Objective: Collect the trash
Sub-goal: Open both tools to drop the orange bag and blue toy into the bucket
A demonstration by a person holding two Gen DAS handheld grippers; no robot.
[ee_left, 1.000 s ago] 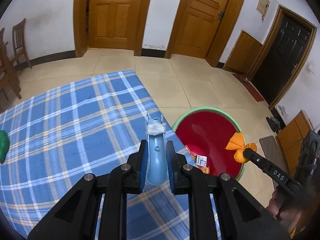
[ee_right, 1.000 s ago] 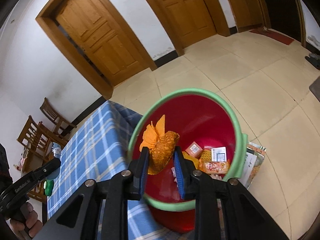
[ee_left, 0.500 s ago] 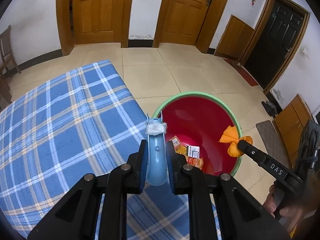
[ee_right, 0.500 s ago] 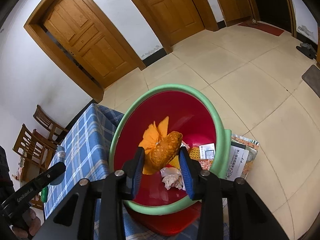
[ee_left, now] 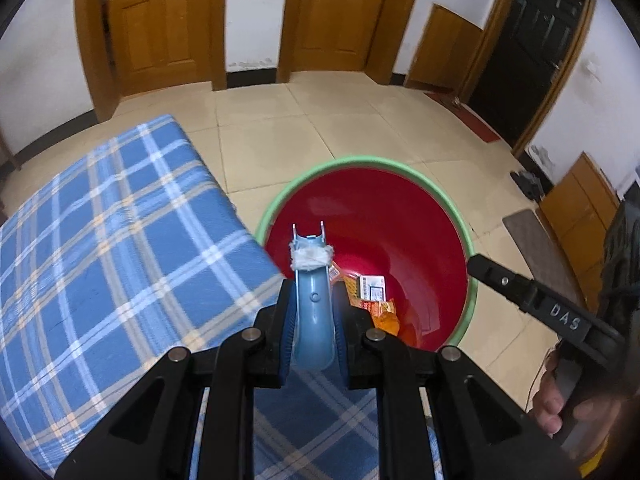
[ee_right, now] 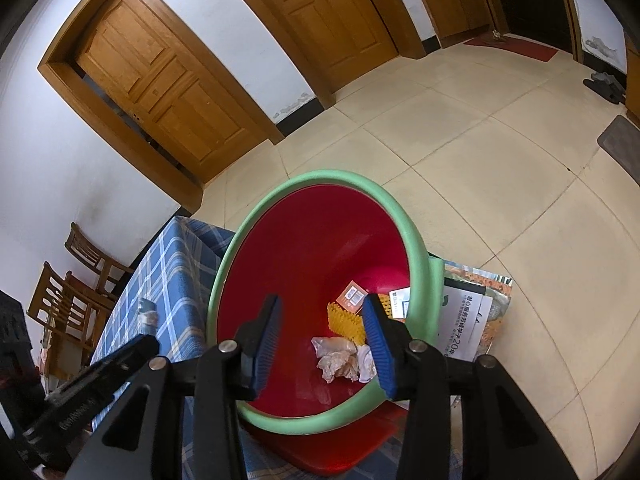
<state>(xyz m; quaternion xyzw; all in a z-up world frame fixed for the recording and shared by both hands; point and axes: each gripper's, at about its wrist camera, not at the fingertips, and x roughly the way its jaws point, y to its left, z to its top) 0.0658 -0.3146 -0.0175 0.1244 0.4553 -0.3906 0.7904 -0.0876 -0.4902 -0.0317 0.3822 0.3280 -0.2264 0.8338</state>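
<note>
Red bin (ee_right: pixel 320 240) below both grippers: right gripper (ee_right: pixel 322 336) jaws just been opening, nothing between them; left gripper (ee_left: pixel 312 322) clamped on a blue plastic piece (ee_left: pixel 313 300).

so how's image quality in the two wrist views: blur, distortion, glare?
Left wrist: heavy fisheye bending the door frames, dark corner vignette, slight softness, and the blue plastic piece looks sharp. Right wrist: same bowing and vignette, the bin rim is a little soft, and the floor shows a mild sheen with no harsh glare.
</note>
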